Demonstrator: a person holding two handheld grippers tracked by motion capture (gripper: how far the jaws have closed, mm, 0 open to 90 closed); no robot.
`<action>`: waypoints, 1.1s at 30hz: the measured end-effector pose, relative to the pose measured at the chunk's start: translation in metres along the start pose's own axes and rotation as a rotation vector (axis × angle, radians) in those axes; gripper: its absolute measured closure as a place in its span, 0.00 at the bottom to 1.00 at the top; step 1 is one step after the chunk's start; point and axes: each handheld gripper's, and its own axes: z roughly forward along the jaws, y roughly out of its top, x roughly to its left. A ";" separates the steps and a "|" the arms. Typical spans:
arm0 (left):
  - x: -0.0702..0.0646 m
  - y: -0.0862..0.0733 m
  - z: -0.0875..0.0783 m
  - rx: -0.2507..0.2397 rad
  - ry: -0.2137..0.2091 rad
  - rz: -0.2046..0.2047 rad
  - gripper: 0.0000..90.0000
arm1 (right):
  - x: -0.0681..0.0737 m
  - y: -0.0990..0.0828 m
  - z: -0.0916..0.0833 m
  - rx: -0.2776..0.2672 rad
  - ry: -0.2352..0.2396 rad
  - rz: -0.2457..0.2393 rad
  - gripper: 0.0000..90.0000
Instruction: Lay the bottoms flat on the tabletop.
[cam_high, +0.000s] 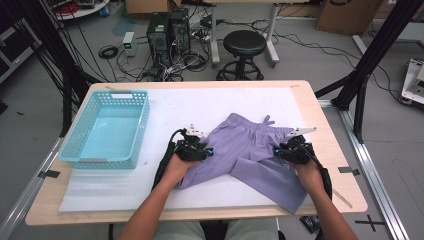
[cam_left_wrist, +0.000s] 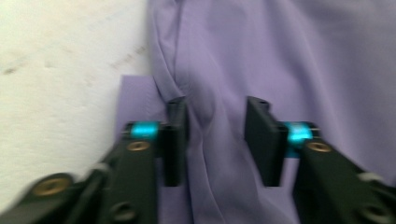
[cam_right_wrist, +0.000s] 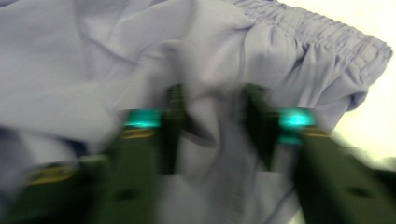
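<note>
Blue basket (cam_high: 107, 129) noted at table's left, nothing in it. Purple shorts (cam_high: 250, 150) spread betw. both grippers; left gripper (cam_left_wrist: 215, 140) & right gripper (cam_right_wrist: 212, 135) jaws parted, fabric bunched betw. them.

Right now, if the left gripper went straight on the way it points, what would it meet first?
The left gripper, jaws open, points into the purple shorts. It would probably meet the fold of cloth between the jaws first; depth is unclear.
</note>
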 end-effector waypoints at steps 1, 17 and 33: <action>-0.001 0.000 0.000 0.002 -0.010 0.000 0.89 | -0.001 -0.001 -0.002 0.008 0.013 -0.005 0.97; -0.031 -0.040 -0.053 0.033 -0.206 0.046 0.96 | 0.010 -0.034 -0.035 0.009 0.124 -0.108 0.98; -0.011 0.017 -0.016 -0.029 -0.107 -0.070 0.58 | -0.015 -0.016 -0.039 -0.067 0.005 0.056 0.54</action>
